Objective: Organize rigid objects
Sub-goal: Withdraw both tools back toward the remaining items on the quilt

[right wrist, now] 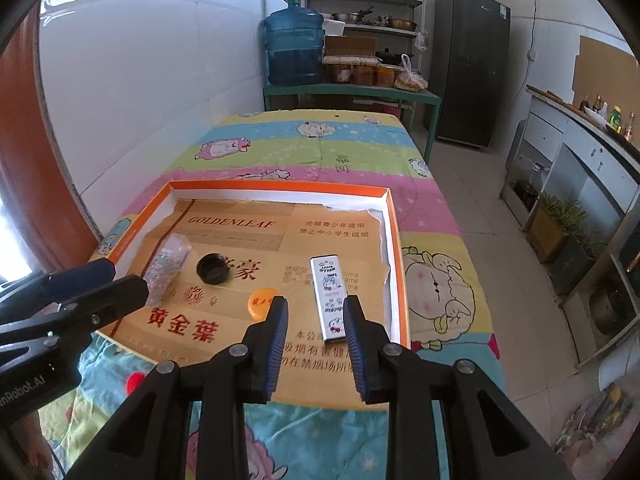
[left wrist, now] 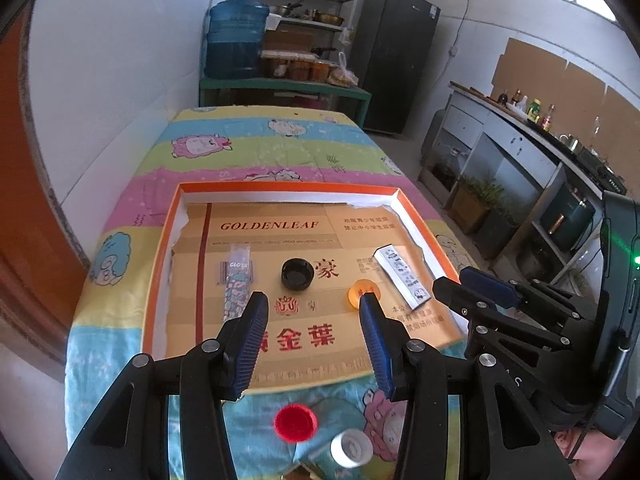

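An orange-rimmed tray [left wrist: 280,189] [right wrist: 394,240] lined with cardboard holds a black cap [left wrist: 297,274] [right wrist: 213,268], an orange cap [left wrist: 362,293] [right wrist: 260,300], a white patterned flat box [left wrist: 402,276] [right wrist: 330,292] and a clear patterned packet [left wrist: 237,280] [right wrist: 166,264]. A red cap [left wrist: 295,422] [right wrist: 134,382] and a white cap [left wrist: 351,448] lie on the cloth in front of the tray. My left gripper [left wrist: 314,304] is open and empty above the tray's near edge. My right gripper [right wrist: 316,308] is open and empty, its tips on either side of the white box's near end.
The table wears a colourful cartoon cloth [left wrist: 280,148]. A white wall runs along the left. Behind stand a water jug [left wrist: 236,40], shelves and a dark fridge [left wrist: 394,60]. A counter [left wrist: 520,152] lines the right side. The right gripper shows in the left wrist view [left wrist: 486,288].
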A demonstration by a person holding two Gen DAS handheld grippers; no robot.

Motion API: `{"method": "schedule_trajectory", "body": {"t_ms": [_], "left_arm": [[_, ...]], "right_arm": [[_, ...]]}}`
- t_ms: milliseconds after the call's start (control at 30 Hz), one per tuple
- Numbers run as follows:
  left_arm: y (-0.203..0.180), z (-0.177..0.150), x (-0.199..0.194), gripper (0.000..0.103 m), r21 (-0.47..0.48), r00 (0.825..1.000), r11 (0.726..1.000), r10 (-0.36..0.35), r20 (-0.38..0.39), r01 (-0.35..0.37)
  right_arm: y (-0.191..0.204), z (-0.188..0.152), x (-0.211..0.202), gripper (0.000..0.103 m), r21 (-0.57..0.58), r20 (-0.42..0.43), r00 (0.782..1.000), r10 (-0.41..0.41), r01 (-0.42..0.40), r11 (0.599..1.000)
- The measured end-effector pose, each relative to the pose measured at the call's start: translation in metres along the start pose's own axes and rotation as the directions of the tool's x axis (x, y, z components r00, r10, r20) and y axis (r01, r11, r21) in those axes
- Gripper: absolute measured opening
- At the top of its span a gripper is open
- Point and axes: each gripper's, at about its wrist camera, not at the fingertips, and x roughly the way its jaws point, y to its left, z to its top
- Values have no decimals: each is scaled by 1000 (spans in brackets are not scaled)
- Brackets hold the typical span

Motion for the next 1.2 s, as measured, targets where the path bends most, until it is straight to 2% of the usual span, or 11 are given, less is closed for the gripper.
{"method": "schedule_trajectory", "body": {"t_ms": [567,1200], "left_arm": [[20,-32,-50,49,-36,1000,999,-13,15,14],[28,-78,-76,49,-34,1000,999,-19,12,19]], "right_arm": [[29,-25,-39,29,-31,-14,1000,5,-6,1000],[30,-69,-58,29,5,-46,999,30,-29,1000]]}}
